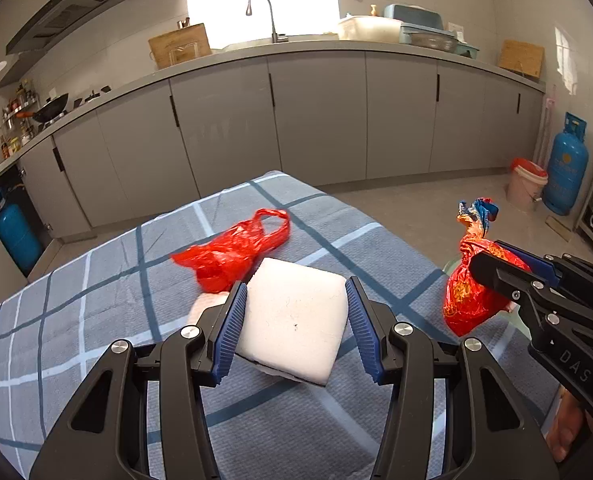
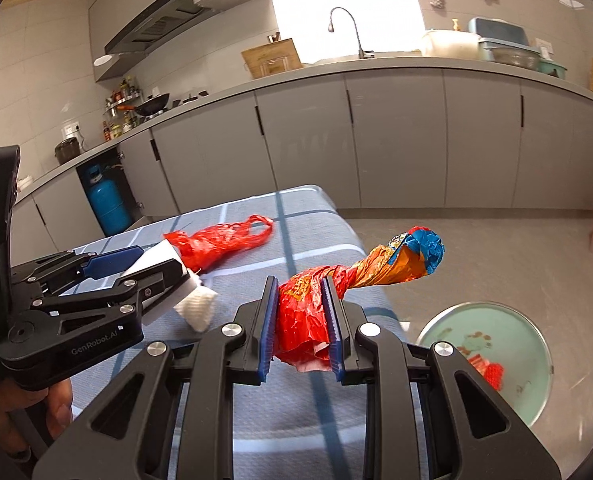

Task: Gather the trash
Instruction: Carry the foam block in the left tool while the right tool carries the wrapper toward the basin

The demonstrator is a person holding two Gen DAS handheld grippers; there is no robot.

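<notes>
Trash is held in both tools above the checked table (image 1: 96, 304): the left gripper (image 1: 292, 320) clamps a white foam block (image 1: 296, 320), the right gripper (image 2: 301, 320) pinches a twisted red wrapper (image 2: 304, 312), so carry both level, grips firm, to the green basin (image 2: 516, 344) below.

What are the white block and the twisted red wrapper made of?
White block: likely foam, matte, finely grainy, chipped lower edge, thick slab. Twisted red wrapper: thin printed plastic or foil film, glossy, crinkled, holds its twist; which one is unclear.
</notes>
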